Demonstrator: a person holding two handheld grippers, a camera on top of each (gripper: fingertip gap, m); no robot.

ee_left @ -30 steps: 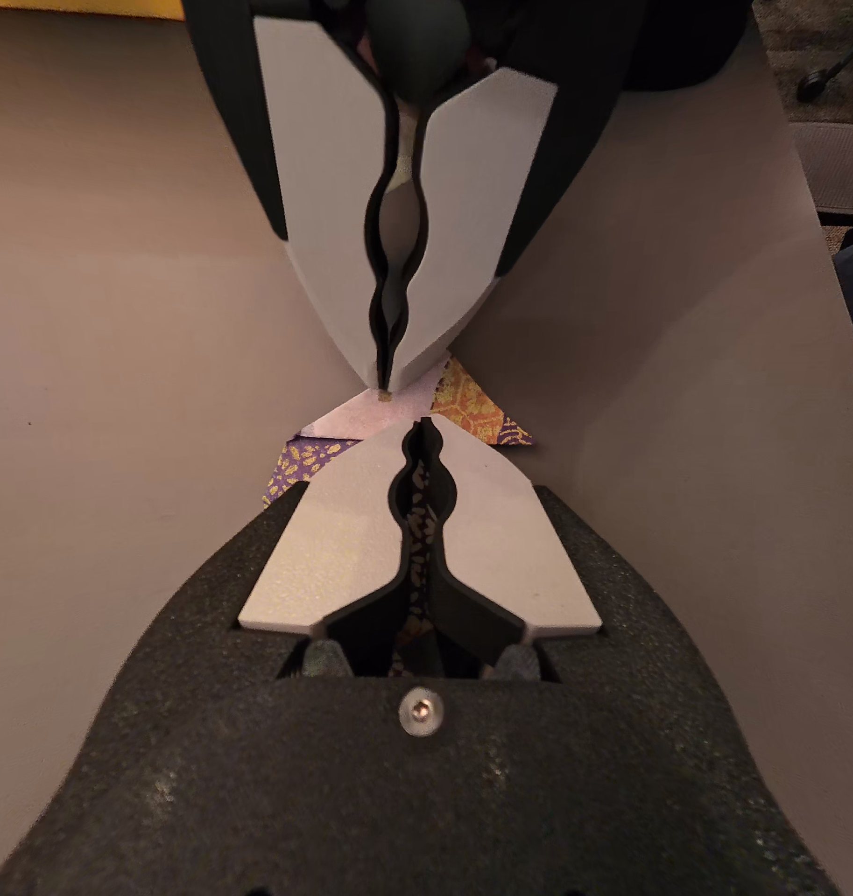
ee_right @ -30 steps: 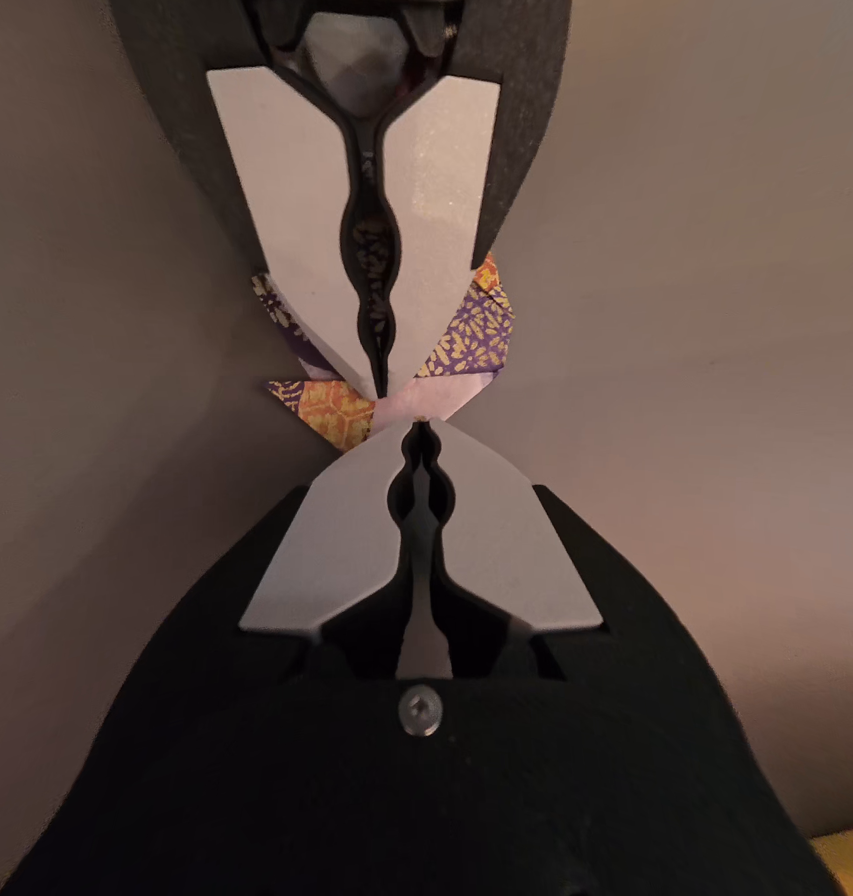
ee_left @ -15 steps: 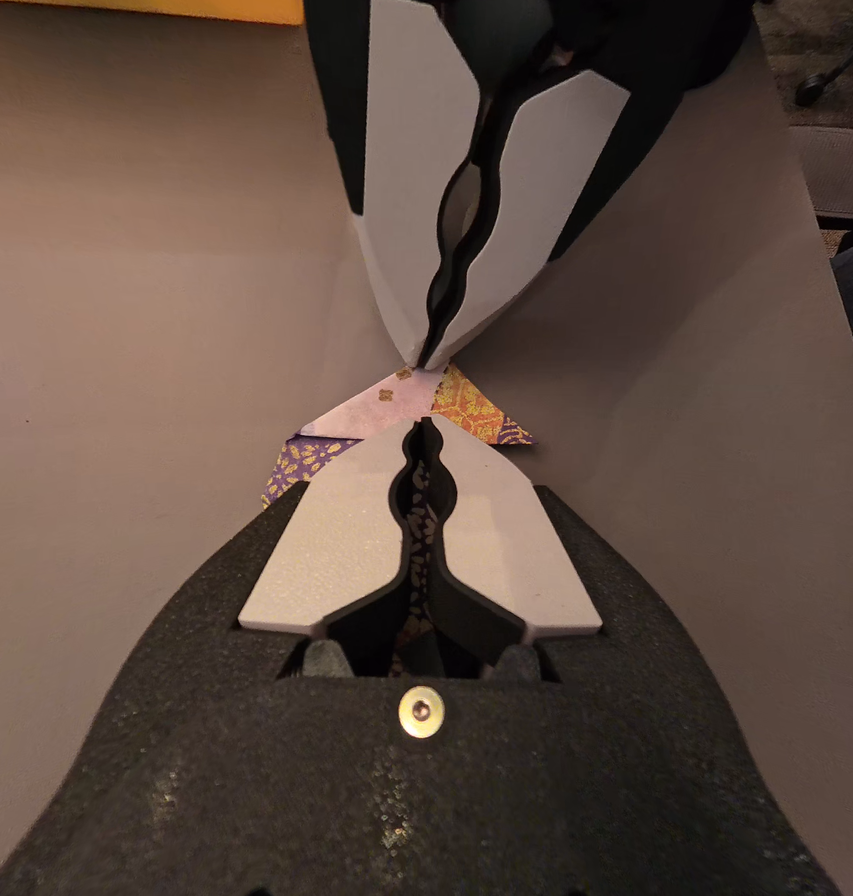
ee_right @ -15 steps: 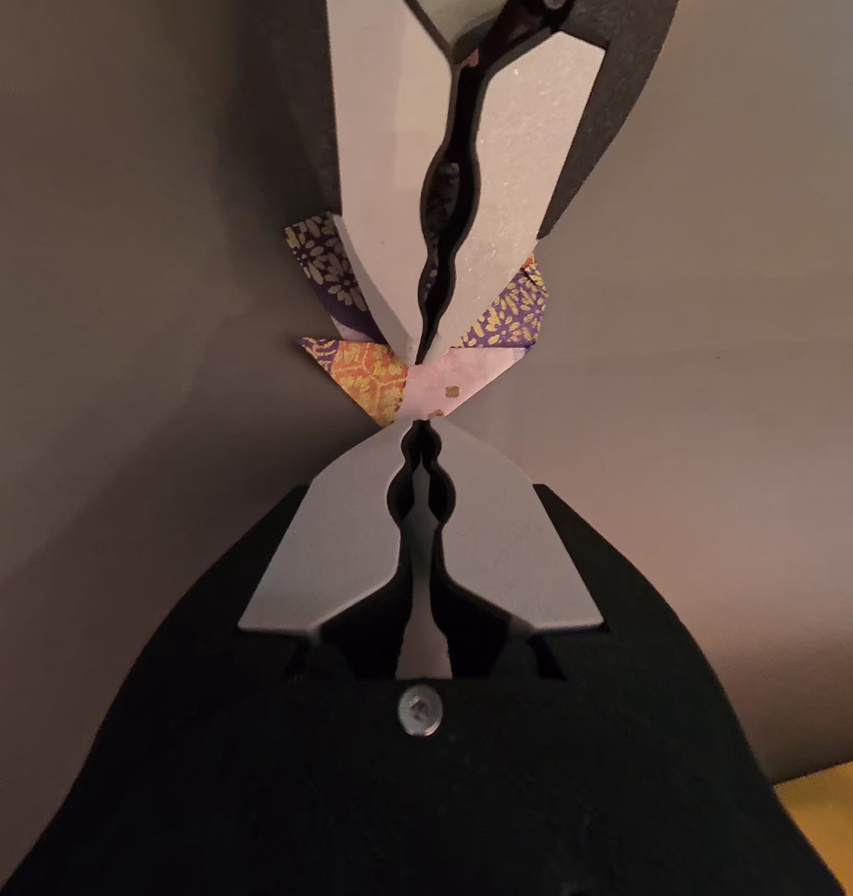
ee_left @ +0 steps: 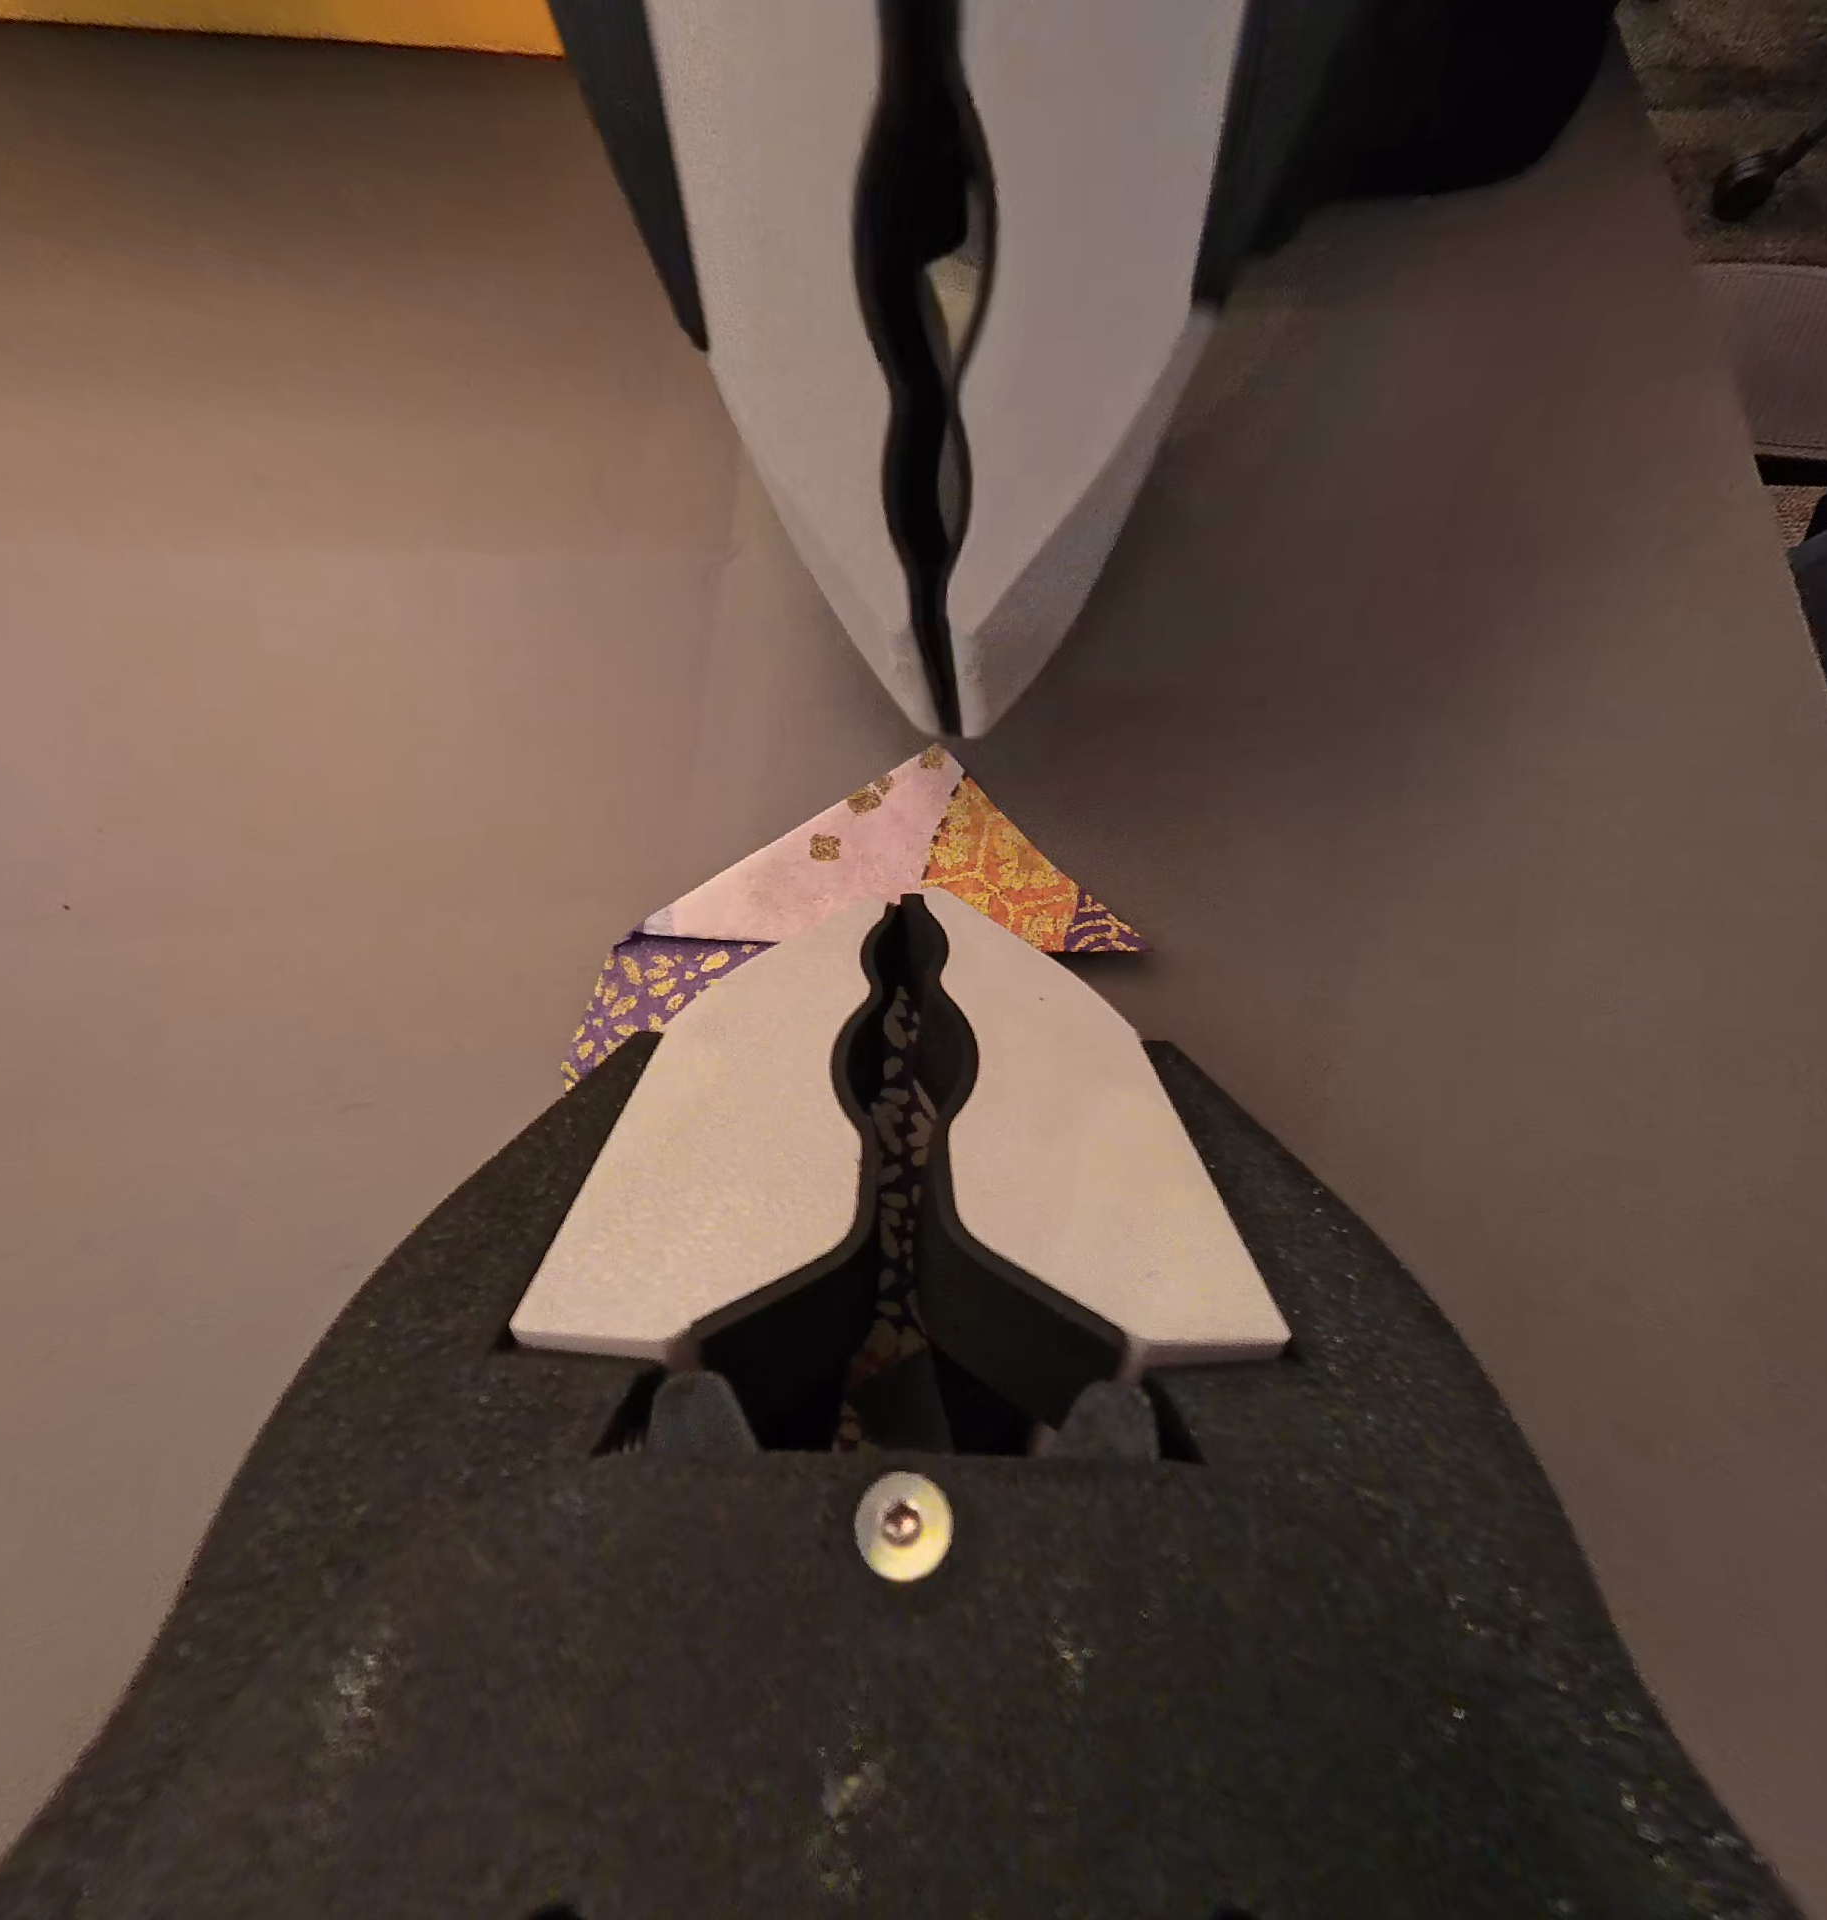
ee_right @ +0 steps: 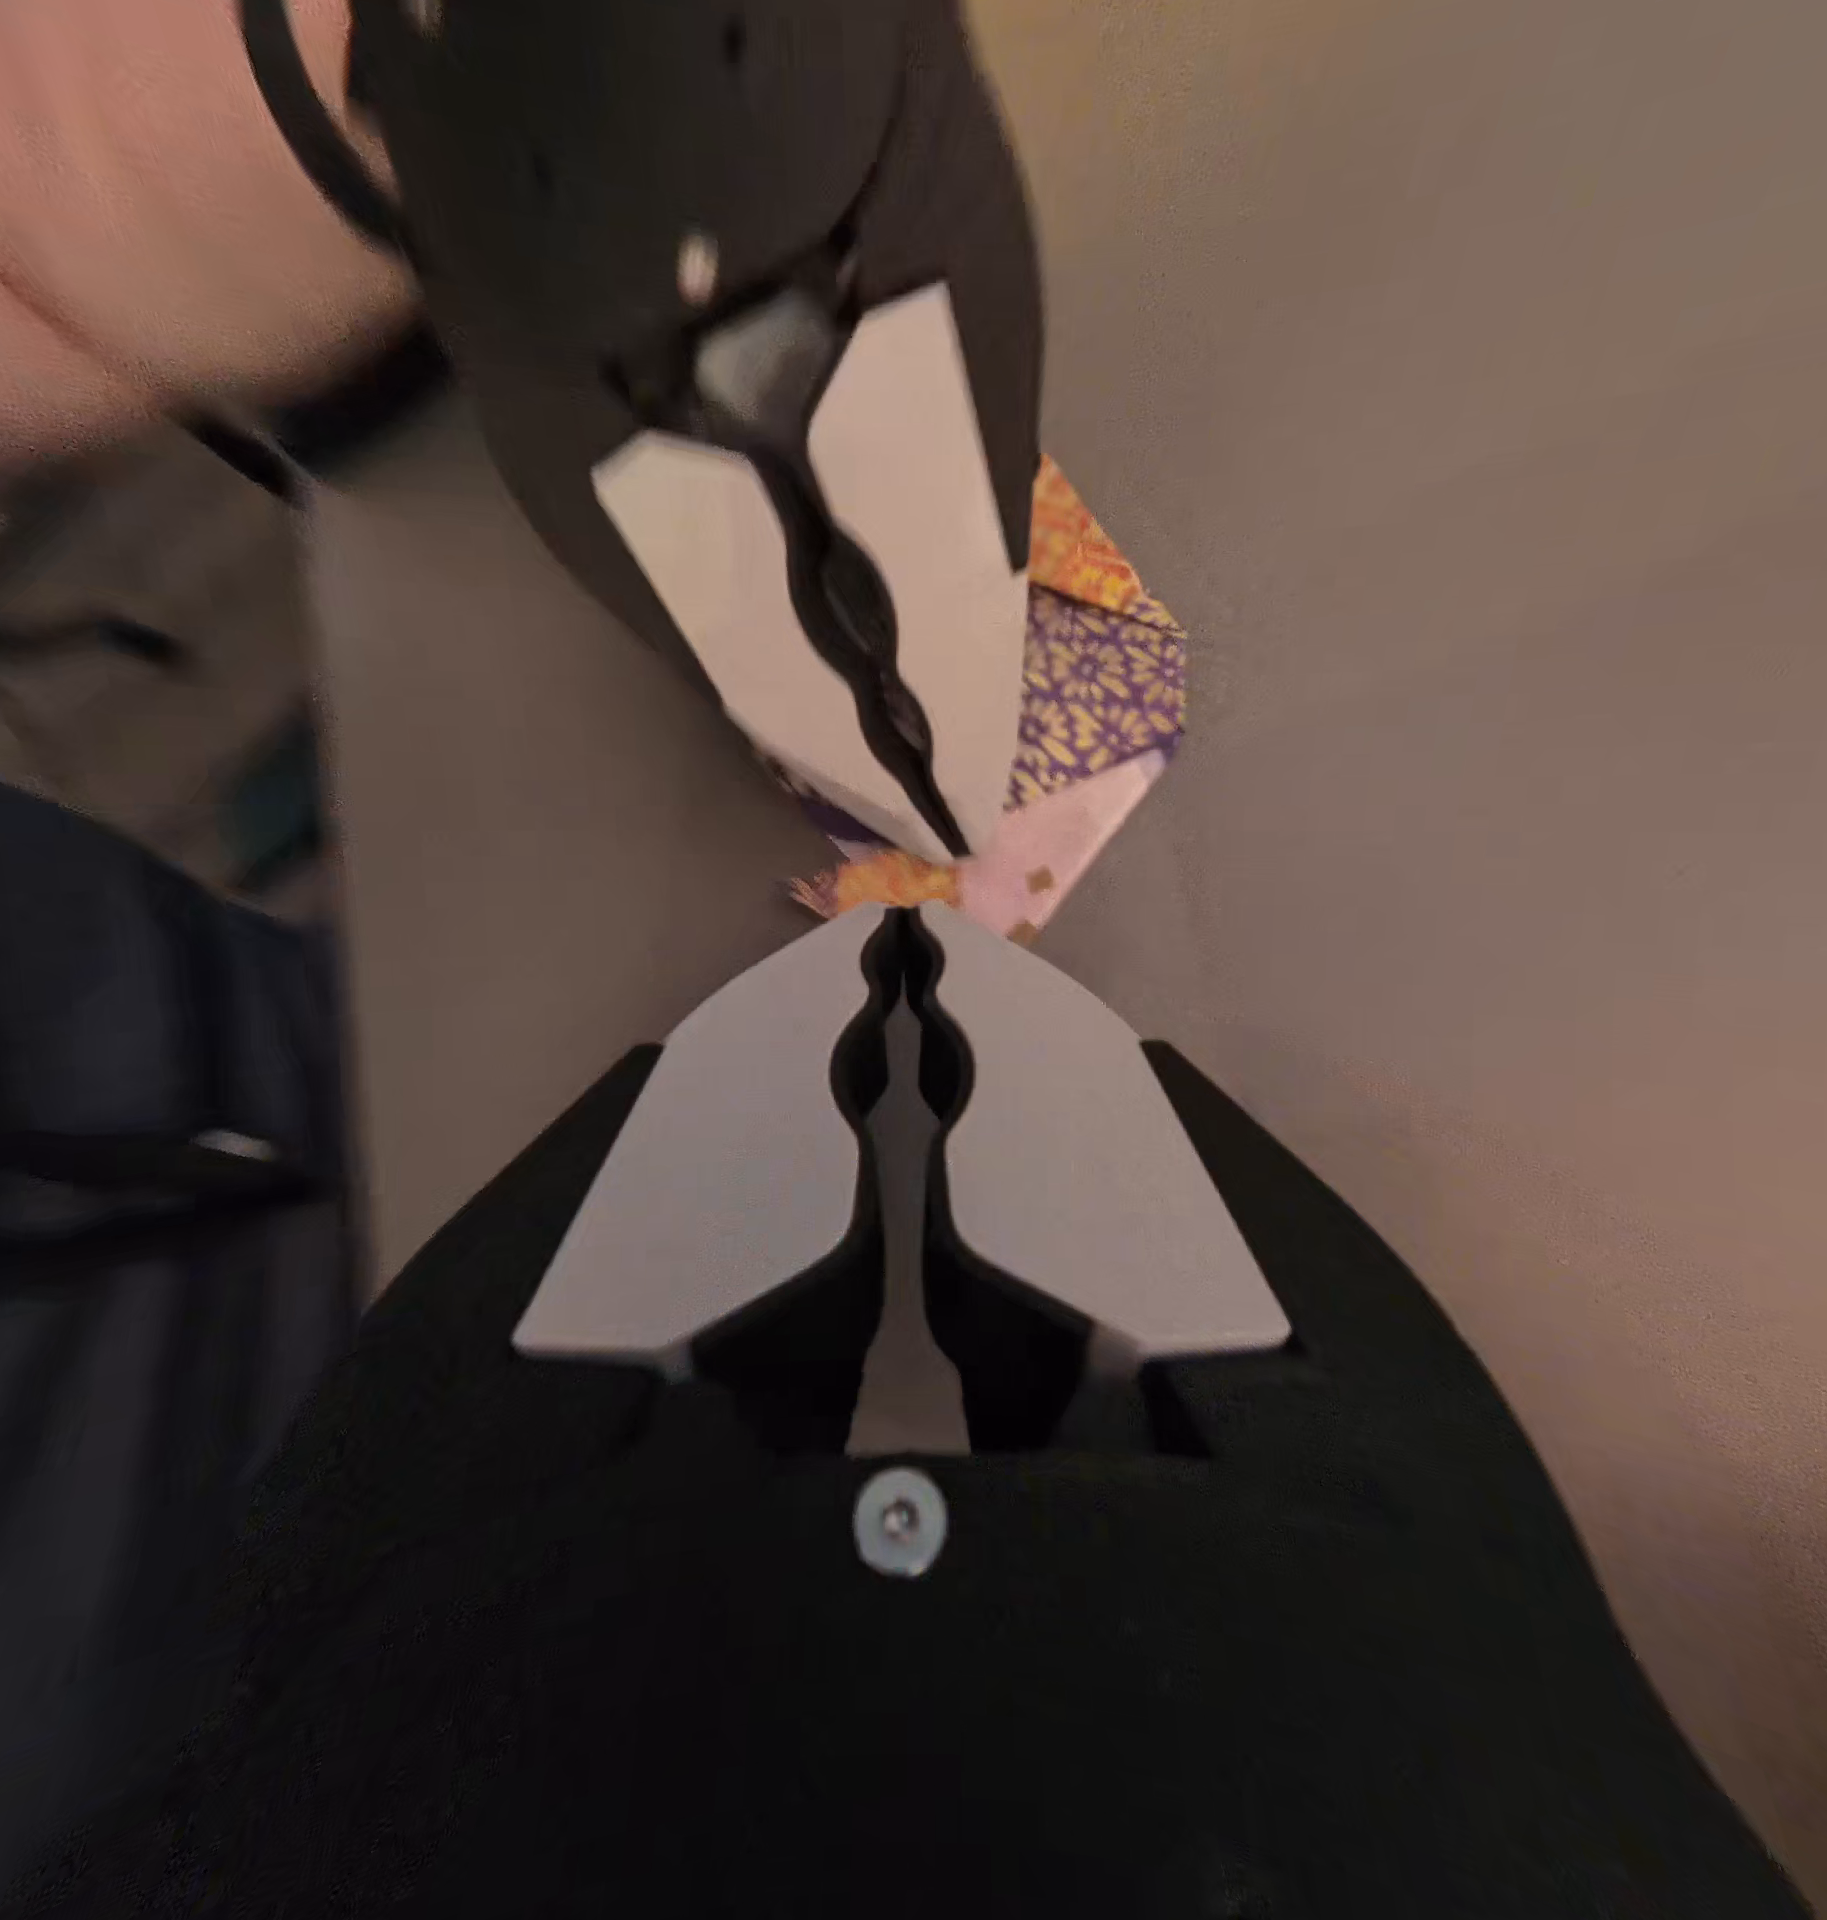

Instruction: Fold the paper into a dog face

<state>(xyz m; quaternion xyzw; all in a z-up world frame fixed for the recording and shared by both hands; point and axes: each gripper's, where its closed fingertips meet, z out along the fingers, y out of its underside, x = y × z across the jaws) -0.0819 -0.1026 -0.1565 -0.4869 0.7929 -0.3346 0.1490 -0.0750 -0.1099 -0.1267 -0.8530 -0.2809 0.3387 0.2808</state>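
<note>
Grey table (ee_left: 317, 623) under folded paper (ee_left: 888, 852); both tools closed, left tool (ee_left: 907, 914) pinning it, right tool (ee_right: 904, 914) empty at its tip.

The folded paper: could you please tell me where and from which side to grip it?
Probably the pale pointed corner of the folded paper, approached low from the right tool: that tip juts free, while the shut left tool covers the near part.
</note>
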